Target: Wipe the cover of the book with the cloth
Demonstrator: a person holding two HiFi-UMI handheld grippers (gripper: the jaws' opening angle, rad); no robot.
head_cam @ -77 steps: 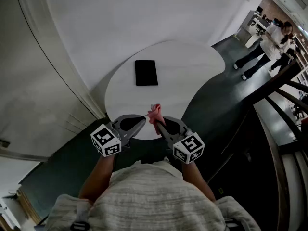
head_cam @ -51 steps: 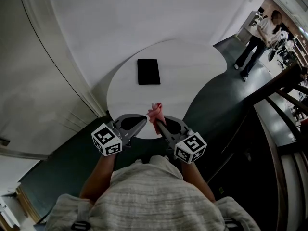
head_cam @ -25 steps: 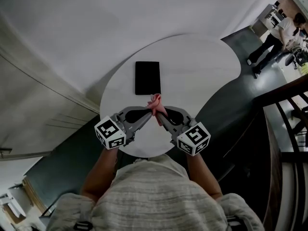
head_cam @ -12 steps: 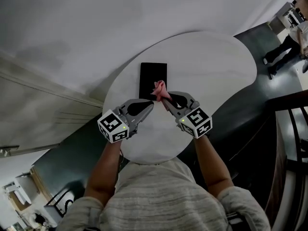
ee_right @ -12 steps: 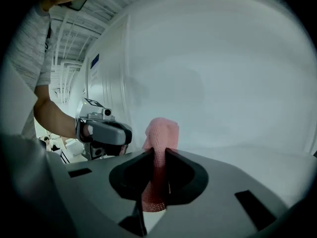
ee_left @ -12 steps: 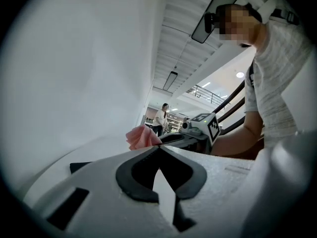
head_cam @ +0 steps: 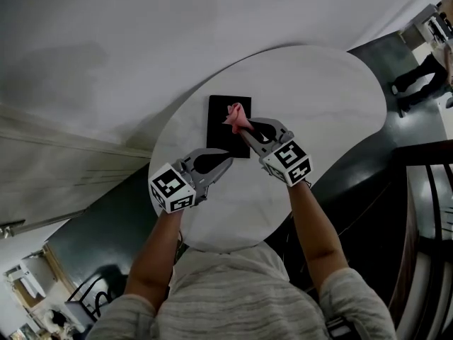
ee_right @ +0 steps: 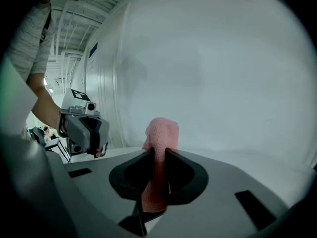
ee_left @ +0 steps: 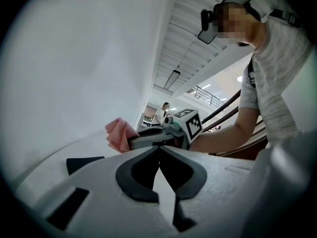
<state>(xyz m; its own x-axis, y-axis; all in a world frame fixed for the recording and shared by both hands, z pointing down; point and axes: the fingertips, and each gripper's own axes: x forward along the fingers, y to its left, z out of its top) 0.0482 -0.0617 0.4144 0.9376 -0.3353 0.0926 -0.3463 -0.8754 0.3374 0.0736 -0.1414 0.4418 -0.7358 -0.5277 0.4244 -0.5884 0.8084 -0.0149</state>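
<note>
Cloth (head_cam: pixel 234 113), pink and bunched, is pinched tight in the right gripper (head_cam: pixel 242 125) and held over the black book (head_cam: pixel 218 129) (flat on the round white table (head_cam: pixel 325 105)); the left gripper (head_cam: pixel 225 164) is closed on nothing, just beside the book's near edge.

- A round white table (head_cam: pixel 333 112) fills the middle of the head view. Its top is smooth and pale.
- A big white wall (head_cam: pixel 141 27) curves round behind the far edge of the table.
- The floor (head_cam: pixel 99 218) is dark, past the left edge of the table.
- A dark railing (head_cam: pixel 428 147) stands off to the right.
- Somebody's legs (head_cam: pixel 419 73) show at the top right, well apart from the table.
- In the left gripper view a long ceiling light (ee_left: pixel 173 78) sits up high.
</note>
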